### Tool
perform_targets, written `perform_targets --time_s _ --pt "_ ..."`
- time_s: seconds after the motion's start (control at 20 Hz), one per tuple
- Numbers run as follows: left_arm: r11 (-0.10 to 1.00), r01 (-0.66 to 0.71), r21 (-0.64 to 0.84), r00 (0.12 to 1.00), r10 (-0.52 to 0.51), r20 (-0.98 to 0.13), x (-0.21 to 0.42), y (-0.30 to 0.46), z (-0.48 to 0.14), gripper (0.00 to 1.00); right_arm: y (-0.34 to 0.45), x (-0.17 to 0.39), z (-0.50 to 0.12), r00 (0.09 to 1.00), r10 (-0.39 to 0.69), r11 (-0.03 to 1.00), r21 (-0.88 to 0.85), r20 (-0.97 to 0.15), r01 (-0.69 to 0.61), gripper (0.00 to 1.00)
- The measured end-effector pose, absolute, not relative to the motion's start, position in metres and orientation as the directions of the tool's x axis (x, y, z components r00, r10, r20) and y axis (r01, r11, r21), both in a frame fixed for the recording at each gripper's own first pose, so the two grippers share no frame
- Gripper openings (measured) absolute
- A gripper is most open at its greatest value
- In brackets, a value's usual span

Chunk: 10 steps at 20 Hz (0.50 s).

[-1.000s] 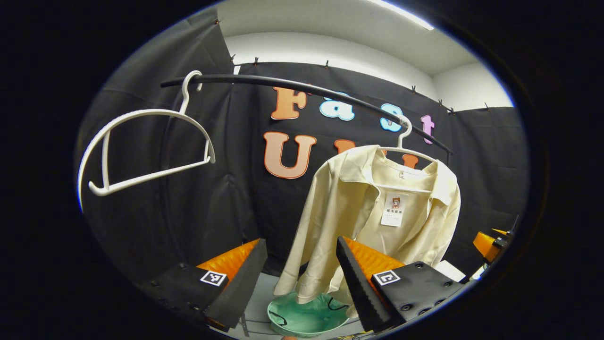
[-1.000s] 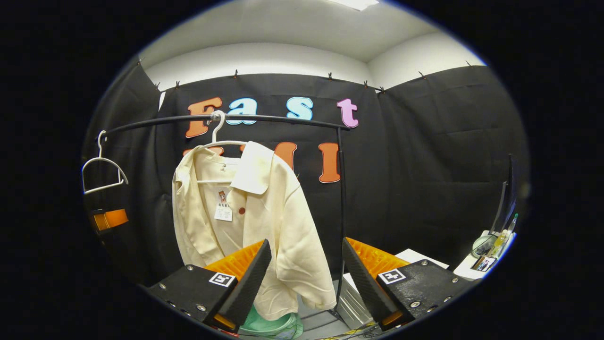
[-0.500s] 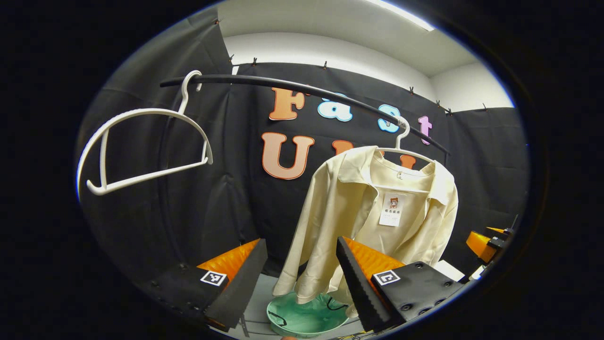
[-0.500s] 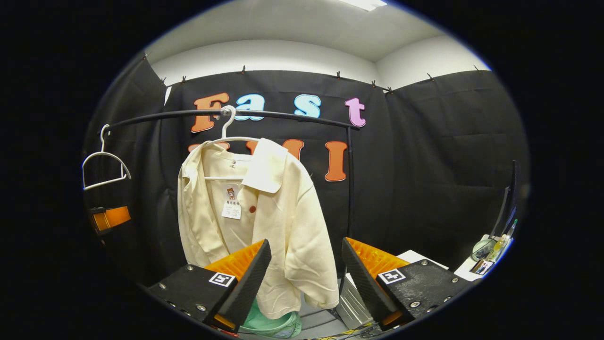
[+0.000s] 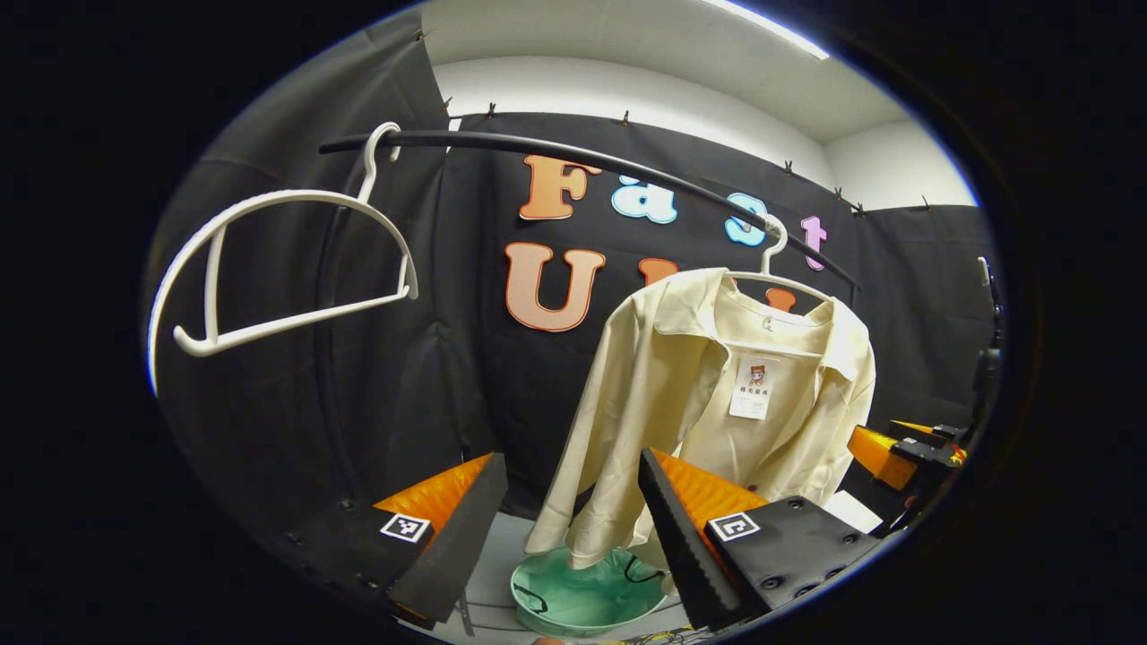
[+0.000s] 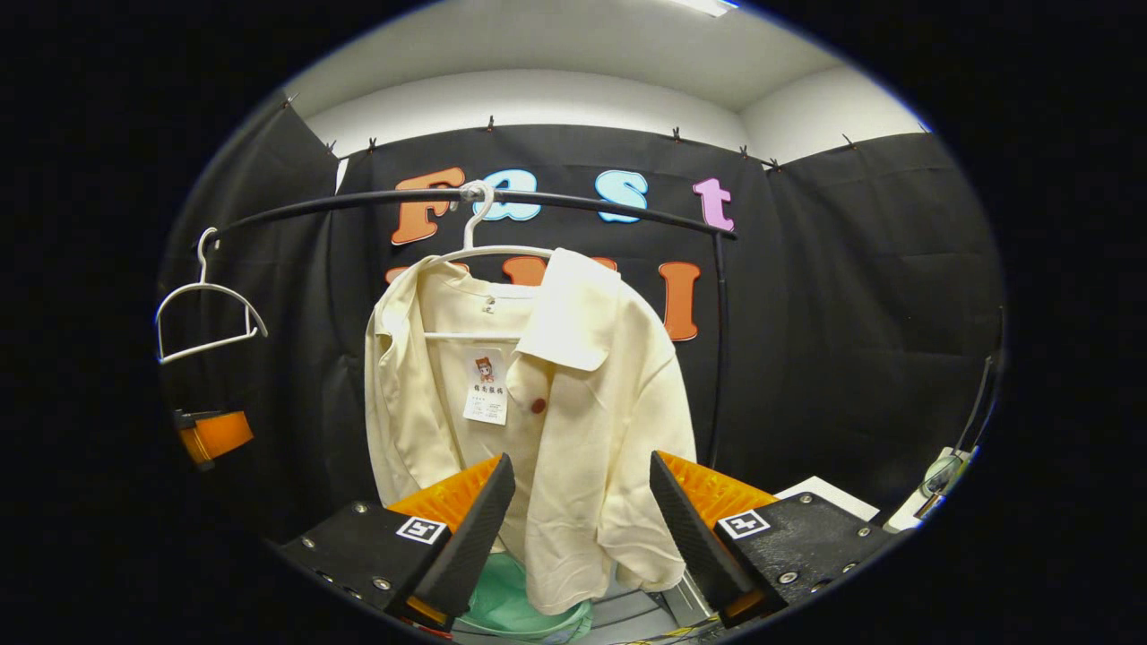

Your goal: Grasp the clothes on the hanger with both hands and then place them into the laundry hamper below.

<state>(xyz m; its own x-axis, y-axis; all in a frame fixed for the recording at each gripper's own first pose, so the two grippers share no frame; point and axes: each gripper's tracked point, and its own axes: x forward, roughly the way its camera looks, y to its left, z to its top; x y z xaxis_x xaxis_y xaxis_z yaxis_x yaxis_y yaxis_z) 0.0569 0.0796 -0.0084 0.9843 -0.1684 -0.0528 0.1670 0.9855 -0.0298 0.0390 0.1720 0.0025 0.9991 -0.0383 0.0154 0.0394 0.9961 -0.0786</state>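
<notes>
Black booth cloth behind a black rail (image 6: pixel 573 202) holding an empty white plastic hanger (image 5: pixel 287 269) beside the cream shirt (image 6: pixel 538 421); both grippers (image 5: pixel 569 528) (image 6: pixel 578 528) released, nothing grabbed.

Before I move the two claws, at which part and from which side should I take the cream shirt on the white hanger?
Grip the cream collared shirt at its two shoulders, where the cloth lies over the white plastic hanger, one open claw per side from the front. The loose sleeves would probably just slip. Then lift it off, above the green hamper.
</notes>
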Motion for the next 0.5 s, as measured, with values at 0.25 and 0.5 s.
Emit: perform_targets --time_s 0.25,0.5 --pt "0.991 0.131 -0.021 0.99 -0.132 -0.052 0.06 0.092 -0.008 0.97 0.178 0.066 0.002 0.999 -0.041 0.996 -0.077 0.006 0.042 0.94" --pt "0.995 0.096 -0.021 0.993 -0.097 -0.061 0.06 0.106 -0.01 0.97 0.183 0.092 -0.004 0.998 -0.056 0.995 -0.084 -0.013 0.054 0.94"
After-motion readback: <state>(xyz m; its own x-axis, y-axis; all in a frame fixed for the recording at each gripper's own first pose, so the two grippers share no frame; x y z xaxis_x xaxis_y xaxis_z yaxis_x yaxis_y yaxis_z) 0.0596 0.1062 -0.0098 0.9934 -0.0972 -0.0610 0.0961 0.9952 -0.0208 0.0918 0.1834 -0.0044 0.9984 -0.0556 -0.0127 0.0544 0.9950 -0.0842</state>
